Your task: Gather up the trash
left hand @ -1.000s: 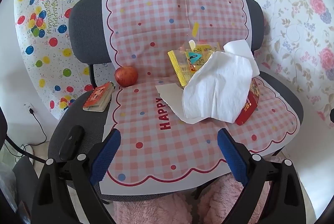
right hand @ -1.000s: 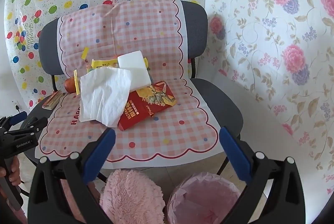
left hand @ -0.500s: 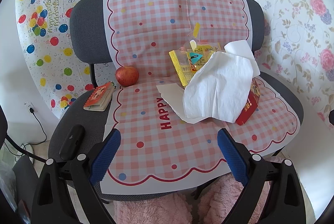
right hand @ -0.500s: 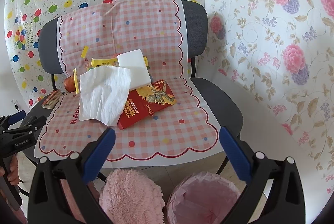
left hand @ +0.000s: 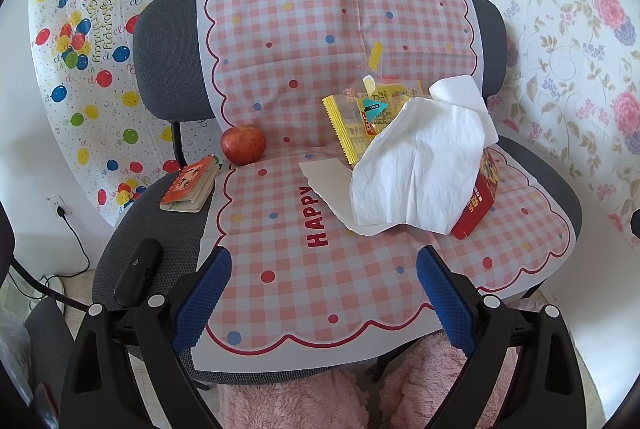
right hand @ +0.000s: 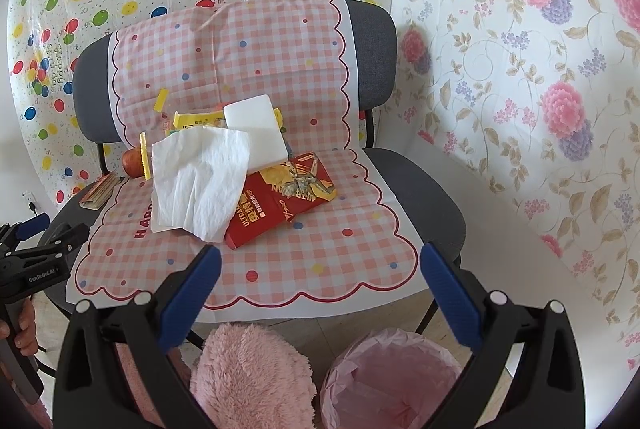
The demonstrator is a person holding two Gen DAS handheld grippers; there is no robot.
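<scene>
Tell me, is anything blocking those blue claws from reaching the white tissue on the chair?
Nothing visible does. Both the left gripper and right gripper are open and empty, with only bare checkered cloth between them and the tissue, which lies on top of the pile.

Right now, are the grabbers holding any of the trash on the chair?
No. Both the left hand-held gripper and the right hand-held gripper are open and empty; the white tissue and red packet lie untouched.
</scene>
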